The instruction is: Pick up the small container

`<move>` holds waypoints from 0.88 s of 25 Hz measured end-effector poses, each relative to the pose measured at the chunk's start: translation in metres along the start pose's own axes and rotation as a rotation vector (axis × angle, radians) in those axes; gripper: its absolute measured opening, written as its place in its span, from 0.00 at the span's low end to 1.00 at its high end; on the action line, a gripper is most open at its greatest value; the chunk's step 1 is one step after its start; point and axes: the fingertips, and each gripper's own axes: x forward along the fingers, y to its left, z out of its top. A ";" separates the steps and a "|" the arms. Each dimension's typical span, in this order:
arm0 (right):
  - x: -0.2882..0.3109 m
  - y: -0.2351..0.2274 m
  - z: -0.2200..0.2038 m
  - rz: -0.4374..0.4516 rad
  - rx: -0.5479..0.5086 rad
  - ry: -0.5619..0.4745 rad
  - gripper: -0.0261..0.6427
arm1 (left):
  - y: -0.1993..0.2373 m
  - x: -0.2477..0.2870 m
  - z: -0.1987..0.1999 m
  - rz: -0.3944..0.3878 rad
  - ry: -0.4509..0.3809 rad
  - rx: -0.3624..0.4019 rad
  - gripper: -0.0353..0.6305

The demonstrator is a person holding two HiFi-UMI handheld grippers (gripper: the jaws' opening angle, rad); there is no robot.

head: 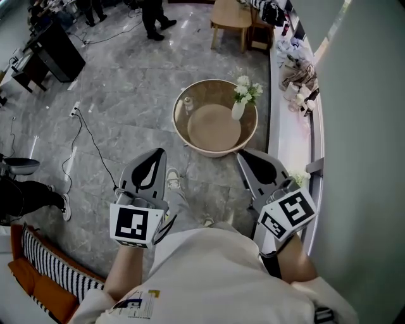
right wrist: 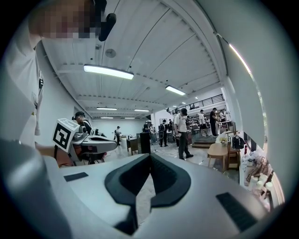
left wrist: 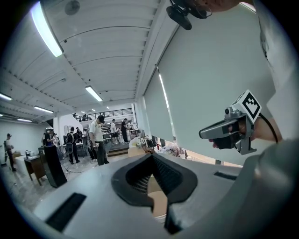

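Observation:
A small pale container [head: 187, 103] stands near the left rim of a round beige table [head: 215, 147]. Beside it on the table is a white vase of flowers [head: 242, 98]. Both grippers are held level, short of the table and apart from everything on it. My left gripper [head: 158, 152] is shut with nothing between its jaws; its closed tips [left wrist: 152, 155] show beige table beneath them. My right gripper [head: 242, 154] is likewise shut and empty, with its tips [right wrist: 150, 155] over grey floor. Each gripper view also catches the other gripper off to the side.
A white ledge [head: 286, 136] with cluttered items runs along the wall at right. A wooden table [head: 231, 17] stands beyond the round one. Cables [head: 79, 130] trail over the marble floor at left, near a black cabinet [head: 58, 50]. Several people stand at the back.

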 end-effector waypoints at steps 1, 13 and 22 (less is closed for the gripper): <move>0.003 -0.002 -0.002 -0.003 -0.002 0.001 0.05 | 0.002 0.003 -0.002 -0.001 -0.004 0.001 0.06; 0.079 -0.025 0.004 -0.043 0.022 -0.022 0.05 | 0.073 0.051 -0.010 -0.005 0.011 0.022 0.06; 0.172 -0.035 0.006 -0.047 0.043 0.019 0.05 | 0.147 0.101 -0.013 -0.026 0.008 0.016 0.06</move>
